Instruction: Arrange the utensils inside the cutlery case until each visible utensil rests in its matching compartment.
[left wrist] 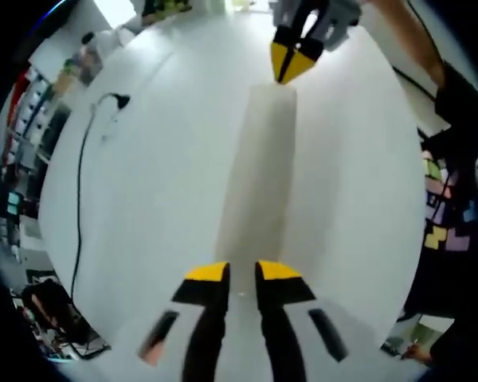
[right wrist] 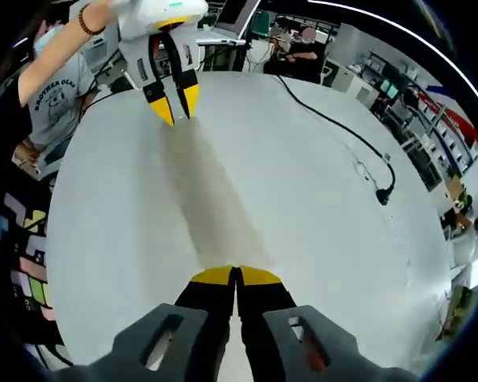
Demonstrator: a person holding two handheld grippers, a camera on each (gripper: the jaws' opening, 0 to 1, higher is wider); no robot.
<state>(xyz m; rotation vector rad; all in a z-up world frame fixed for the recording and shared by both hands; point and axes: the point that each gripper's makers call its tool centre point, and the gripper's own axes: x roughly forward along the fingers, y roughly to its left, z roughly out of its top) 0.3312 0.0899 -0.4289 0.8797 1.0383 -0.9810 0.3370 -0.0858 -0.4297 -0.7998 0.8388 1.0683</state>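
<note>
- The left gripper (left wrist: 241, 273), yellow-tipped with black fingers, is closed to a thin gap on the near end of a long, pale, translucent plastic cutlery case (left wrist: 257, 171) — in the left gripper view the case runs straight away from the jaws across the white table (left wrist: 143, 199).
- At the far end of that view, the right gripper (left wrist: 293, 62) pinches the opposite end of the case, its yellow tips drawn together to a point.
- In the right gripper view the right gripper's own tips (right wrist: 235, 275) sit pressed nearly together on the case's end (right wrist: 211, 203), with the left gripper (right wrist: 173, 99) closed on the far end.
- The case is held by both ends; whether it rests on the tabletop or hangs just above it cannot be told, and the motion blur hides any compartments or utensils.
- Handling, as a judgement: the case looks light, thin-walled and smooth — likely to flex or slip, and best gripped at the rims of its short ends, as it is held now.
- Beyond it, a black cable (right wrist: 334, 119) with a plug trails across the table, well apart from the case.
- A person in a grey T-shirt (right wrist: 52, 99) stands at the table's edge.
</note>
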